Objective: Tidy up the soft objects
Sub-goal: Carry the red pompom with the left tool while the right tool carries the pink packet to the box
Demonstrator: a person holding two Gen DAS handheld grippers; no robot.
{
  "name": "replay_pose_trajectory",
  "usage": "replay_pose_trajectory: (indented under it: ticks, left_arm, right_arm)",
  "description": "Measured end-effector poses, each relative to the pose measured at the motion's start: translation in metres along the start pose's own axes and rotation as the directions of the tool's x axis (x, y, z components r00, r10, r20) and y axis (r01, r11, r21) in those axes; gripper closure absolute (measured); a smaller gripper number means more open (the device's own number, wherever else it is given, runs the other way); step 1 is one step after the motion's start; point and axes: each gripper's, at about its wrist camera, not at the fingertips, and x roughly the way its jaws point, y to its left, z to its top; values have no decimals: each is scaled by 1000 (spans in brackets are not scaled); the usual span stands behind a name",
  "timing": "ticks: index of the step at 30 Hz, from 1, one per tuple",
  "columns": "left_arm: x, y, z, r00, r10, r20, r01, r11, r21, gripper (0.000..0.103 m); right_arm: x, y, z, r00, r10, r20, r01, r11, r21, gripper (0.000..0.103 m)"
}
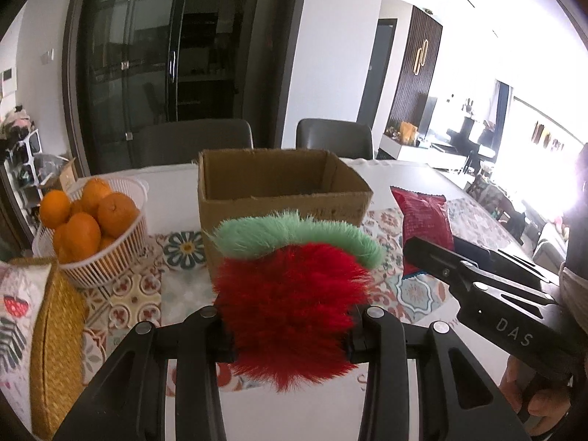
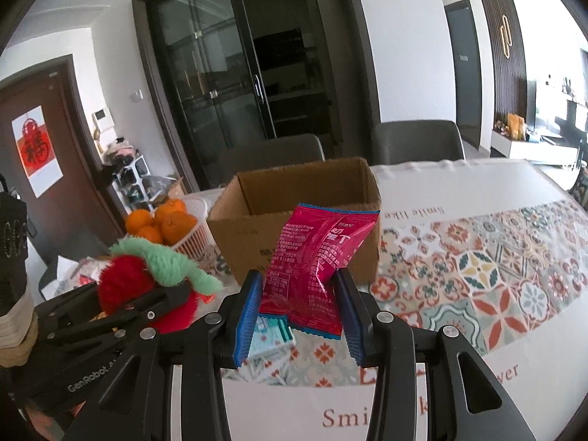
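Both carrying: left gripper [image 1: 290, 334] clamps the furry strawberry toy [image 1: 290, 301], right gripper [image 2: 299, 316] clamps the red snack packet [image 2: 316, 264] (both lifted); next, likely release over the cardboard box [image 1: 279, 205] mid-table.

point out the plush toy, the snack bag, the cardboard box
plush toy [image 1: 290, 316], left wrist view, on its red fur.
snack bag [image 2: 312, 257], right wrist view, mid front face.
cardboard box [image 1: 257, 204], left wrist view, front wall.

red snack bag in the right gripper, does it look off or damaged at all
Somewhat. The red snack bag is pinched near its bottom by the right gripper, so it buckles and leans right in front of the cardboard box. No tear or spill is visible.
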Motion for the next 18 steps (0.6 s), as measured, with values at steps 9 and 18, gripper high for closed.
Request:
replay_pose_trajectory:
  ticks: [9,18]
  left_arm:
    - [1,7,30,999,27,40,-28,999,29,64]
    - [9,14,56,996,51,75,-55,997,55,64]
  right_arm:
    - [9,8,27,1000,17,26,-16,1000,-16,61]
    - [22,10,53,999,30,37,-29,999,-28,61]
